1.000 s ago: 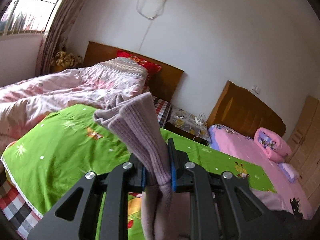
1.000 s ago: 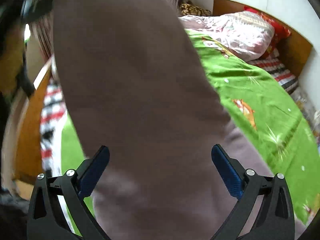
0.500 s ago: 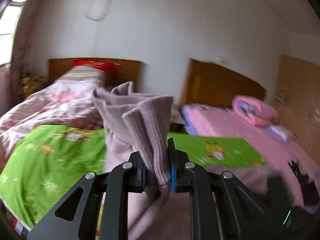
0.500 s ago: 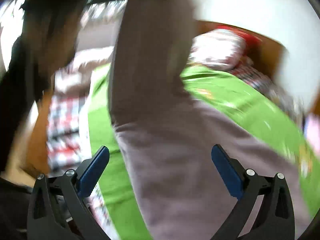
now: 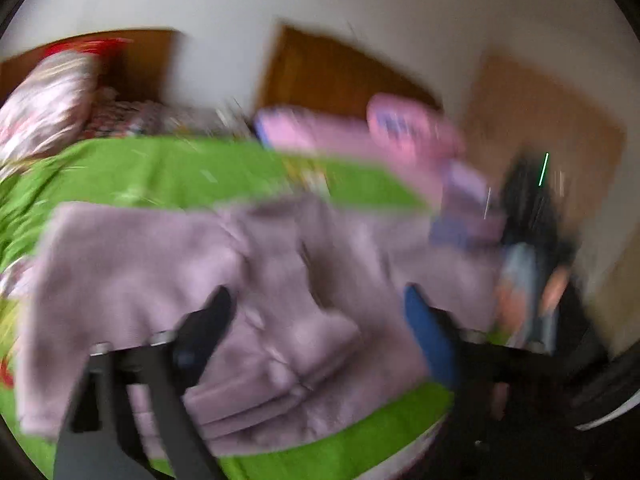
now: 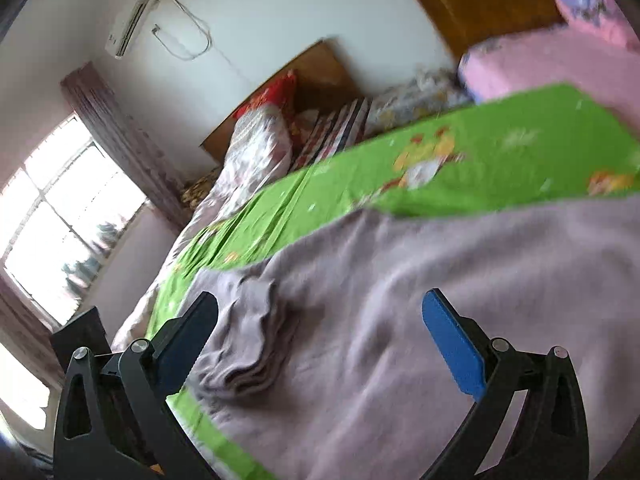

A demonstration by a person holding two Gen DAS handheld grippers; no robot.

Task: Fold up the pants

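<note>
Mauve knitted pants lie spread on the green bed sheet, folded over with a ribbed edge bunched near the front. My left gripper hangs over them, its jaws opening wide, and the cloth lies under the fingers without being pinched. The view is blurred by motion. In the right wrist view the same pants cover the green sheet. My right gripper stands open above them with nothing between its pads.
A second bed with pink bedding and a wooden headboard stands beyond. A floral quilt and red pillow lie at the head of the near bed. A window and curtain are on the left.
My left gripper was shut on the ribbed cloth held up; now its jaws stand wide and the pants lie on the sheet. The right gripper stayed open and rolled while swinging across.
</note>
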